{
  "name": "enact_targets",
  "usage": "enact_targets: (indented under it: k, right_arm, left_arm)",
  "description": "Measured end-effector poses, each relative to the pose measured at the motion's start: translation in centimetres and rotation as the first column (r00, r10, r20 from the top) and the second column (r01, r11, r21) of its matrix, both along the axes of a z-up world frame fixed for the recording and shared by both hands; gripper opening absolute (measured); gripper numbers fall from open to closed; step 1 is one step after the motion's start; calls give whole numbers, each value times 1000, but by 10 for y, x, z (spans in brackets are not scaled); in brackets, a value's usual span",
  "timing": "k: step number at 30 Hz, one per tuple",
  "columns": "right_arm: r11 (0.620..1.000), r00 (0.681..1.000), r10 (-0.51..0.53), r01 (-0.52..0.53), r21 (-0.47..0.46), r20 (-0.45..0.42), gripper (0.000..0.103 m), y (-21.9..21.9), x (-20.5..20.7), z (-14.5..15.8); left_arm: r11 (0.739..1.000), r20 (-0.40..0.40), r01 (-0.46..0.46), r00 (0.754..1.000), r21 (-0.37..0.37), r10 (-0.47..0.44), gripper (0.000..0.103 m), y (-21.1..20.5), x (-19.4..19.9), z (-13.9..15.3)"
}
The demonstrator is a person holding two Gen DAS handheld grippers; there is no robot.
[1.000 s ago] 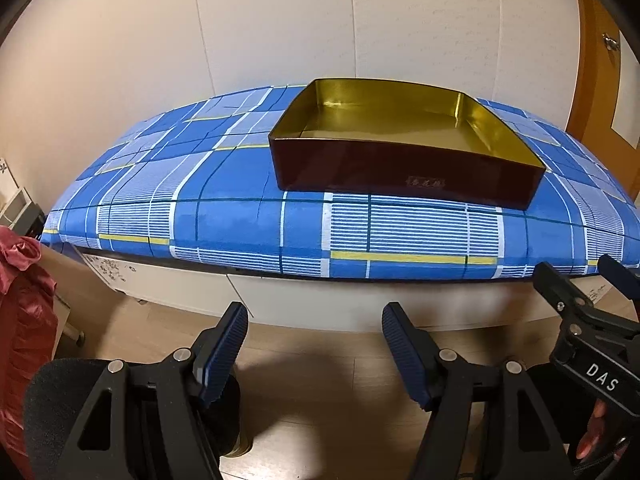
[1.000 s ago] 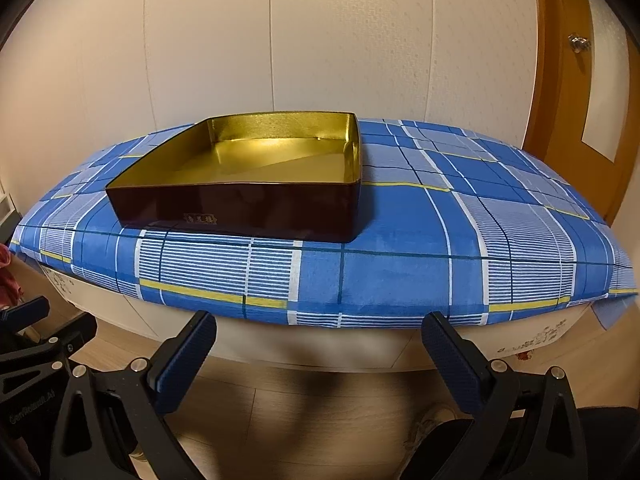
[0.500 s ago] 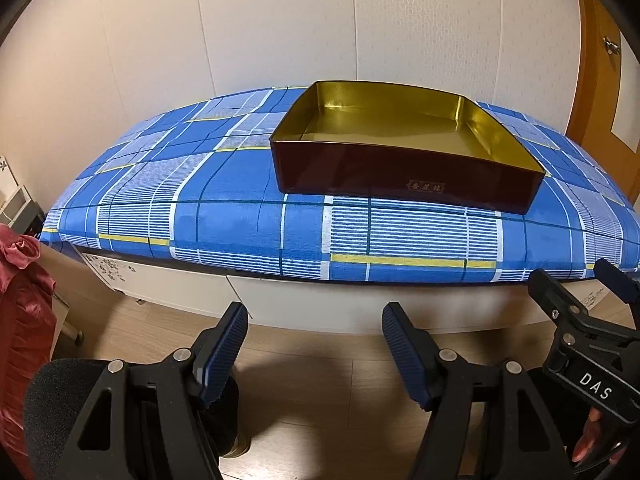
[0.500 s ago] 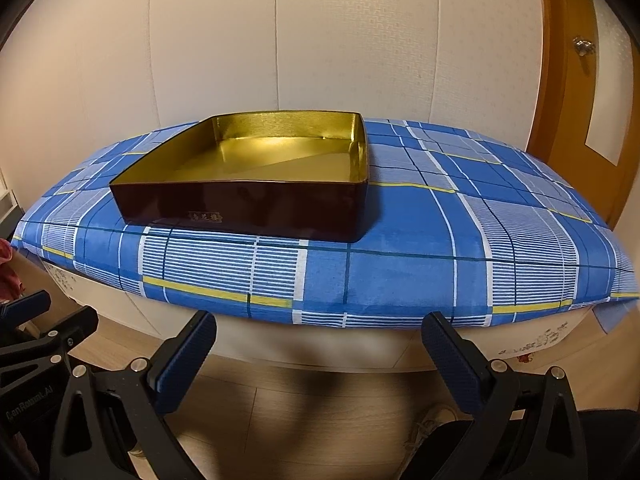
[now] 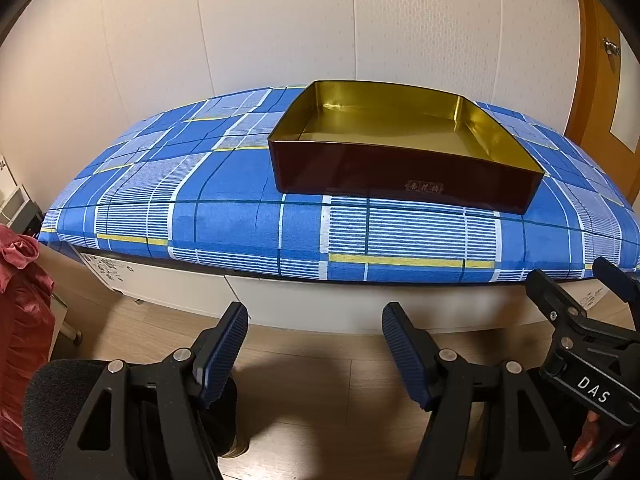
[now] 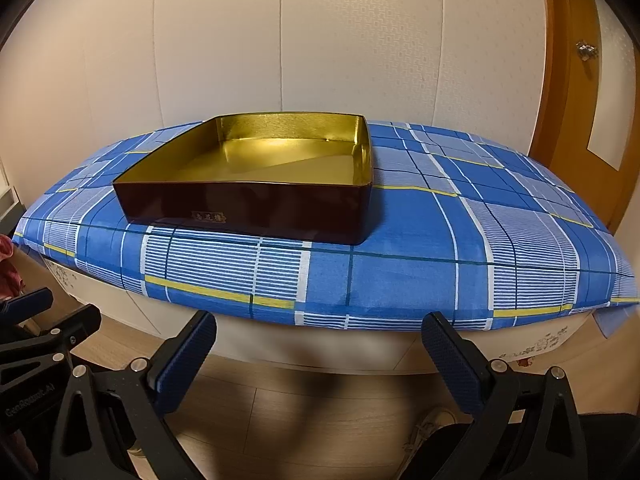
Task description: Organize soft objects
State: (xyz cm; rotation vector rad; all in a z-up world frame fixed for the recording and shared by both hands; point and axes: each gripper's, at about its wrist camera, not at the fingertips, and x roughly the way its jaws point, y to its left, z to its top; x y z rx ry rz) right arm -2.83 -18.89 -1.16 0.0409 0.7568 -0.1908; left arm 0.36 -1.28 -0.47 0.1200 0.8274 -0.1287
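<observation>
Box: dark red outside, gold inside, open top, nothing in it. It sits flat on the blue plaid cloth that covers the surface, a little right of centre in the left wrist view, left of centre in the right wrist view. Small gold label on its near wall.

No soft objects on the cloth or in the box. The only soft-looking thing is a red fabric bundle at the far left edge of the left view, off the surface and low; possibly part of the task's stock, but too cropped to say.

Left tool: held before the near edge of the surface, over the wood floor, fingers moderately apart, nothing between them. Right tool: likewise short of the surface, fingers wide apart, nothing between them. Each tool shows at the edge of the other's view, so they sit side by side, near each other.

Judgement: task at its start. Nothing picked, nothing placed. All sorting into the box is left to do, and the items must first be found.
</observation>
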Motion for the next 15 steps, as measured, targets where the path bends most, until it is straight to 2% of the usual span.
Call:
enact_targets:
  k: [15]
  right_arm:
    - [1000,1000,13,-13,-3,-7,103,1,0,-1]
  left_arm:
    - [1000,-9,-2,1000,1,2,70,1,1,-1]
